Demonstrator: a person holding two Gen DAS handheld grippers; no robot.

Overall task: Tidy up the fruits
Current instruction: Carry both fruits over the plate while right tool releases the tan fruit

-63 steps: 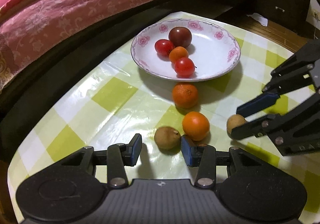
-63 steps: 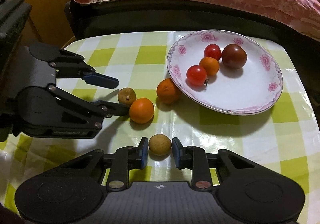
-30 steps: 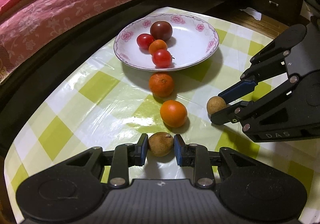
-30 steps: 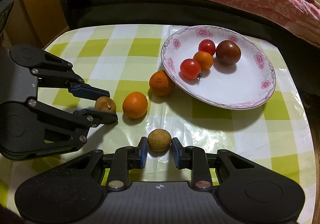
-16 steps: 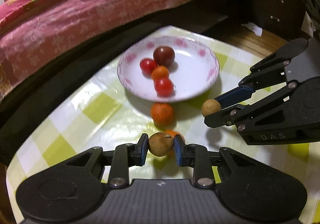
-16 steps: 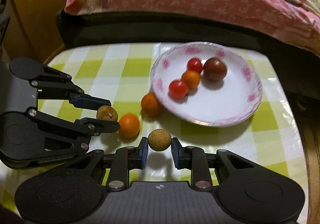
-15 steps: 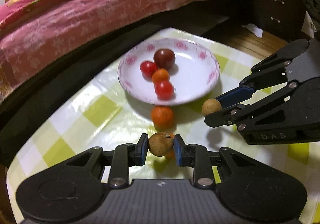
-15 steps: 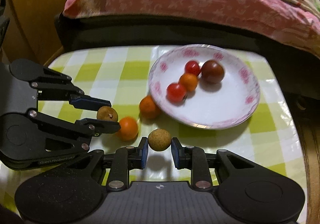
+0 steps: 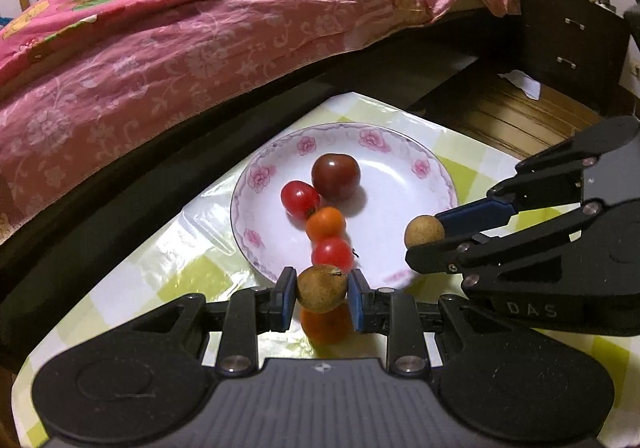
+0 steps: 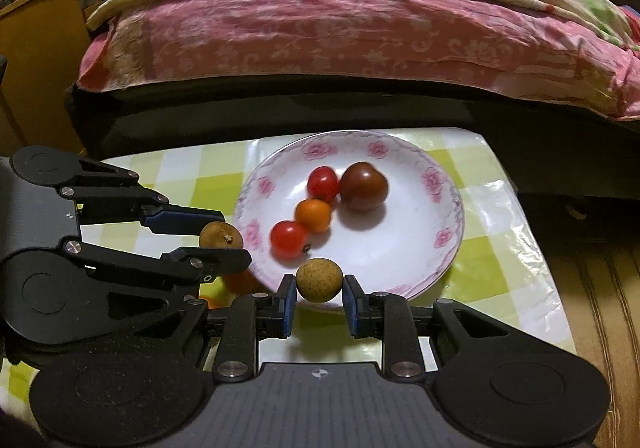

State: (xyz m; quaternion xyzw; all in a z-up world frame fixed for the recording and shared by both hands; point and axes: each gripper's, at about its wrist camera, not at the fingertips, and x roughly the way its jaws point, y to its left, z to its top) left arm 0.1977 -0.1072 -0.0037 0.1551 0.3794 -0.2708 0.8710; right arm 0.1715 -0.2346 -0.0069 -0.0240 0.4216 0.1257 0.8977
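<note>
Plate (image 9: pixel 434 168) sits on checked cloth (image 9: pixel 192 280), holding four fruits. Left gripper (image 9: pixel 322 290) pinches darker brown fruit (image 9: pixel 321 287) at near rim; right gripper (image 10: pixel 319 282) pinches paler brown fruit (image 10: pixel 319 280) likewise. Advise lowering over bare white area, releasing low, clear of tomatoes (image 9: pixel 300 198).

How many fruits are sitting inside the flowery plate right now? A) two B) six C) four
C, four: the plate holds two red tomatoes, one orange tomato and one dark tomato. The two brown fruits are still pinched in the left claw and the right claw.
</note>
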